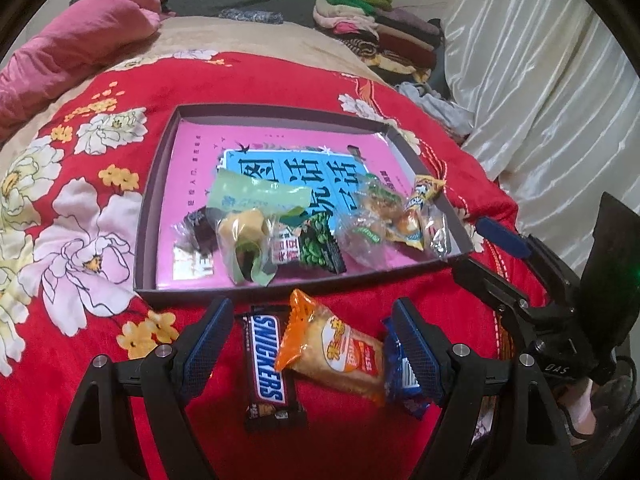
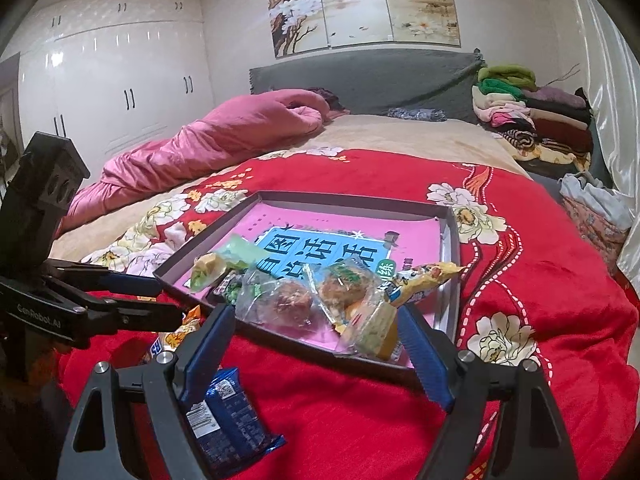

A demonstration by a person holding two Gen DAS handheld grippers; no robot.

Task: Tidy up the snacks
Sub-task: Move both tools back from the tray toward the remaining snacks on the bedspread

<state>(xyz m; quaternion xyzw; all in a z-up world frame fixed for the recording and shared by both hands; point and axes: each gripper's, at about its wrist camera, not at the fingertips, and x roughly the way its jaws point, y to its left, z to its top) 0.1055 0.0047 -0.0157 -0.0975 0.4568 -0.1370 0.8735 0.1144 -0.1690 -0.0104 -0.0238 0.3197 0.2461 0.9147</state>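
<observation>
Left wrist view: the left gripper (image 1: 312,344) stands open at the bottom of the frame, its two blue ribbed pads (image 1: 210,342) spread wide and pressing on nothing. Between them, on the plush red blanket (image 1: 360,440) with big cream and yellow flowers, lie three loose snacks: a glossy brown chocolate bar (image 1: 267,372) lying lengthwise, a crinkly orange packet (image 1: 332,354) with a pale cake showing through it, overlapping the bar's right edge, and a shiny blue packet (image 1: 402,382) tucked against the right pad. Just above them, in the middle of the frame, sits a shallow rectangular cardboard tray (image 1: 160,184) with dark grey walls and a smooth pink and blue printed floor. In its near half are heaped a pale green wrapper (image 1: 260,196), a dark green packet (image 1: 320,248), clear plastic pouches of round cakes (image 1: 368,216) and a yellow packet (image 1: 420,200) at the right. The right gripper (image 1: 504,236) shows at the right edge, black-framed.

In the right wrist view, the right gripper (image 2: 320,344) is also open and empty, poised over the tray's near corner. The blue packet (image 2: 228,420) lies under its left pad at lower left; whether they touch I cannot tell. A rumpled pink quilt (image 2: 208,140) lies at upper left, folded clothes (image 2: 536,116) at upper right.
</observation>
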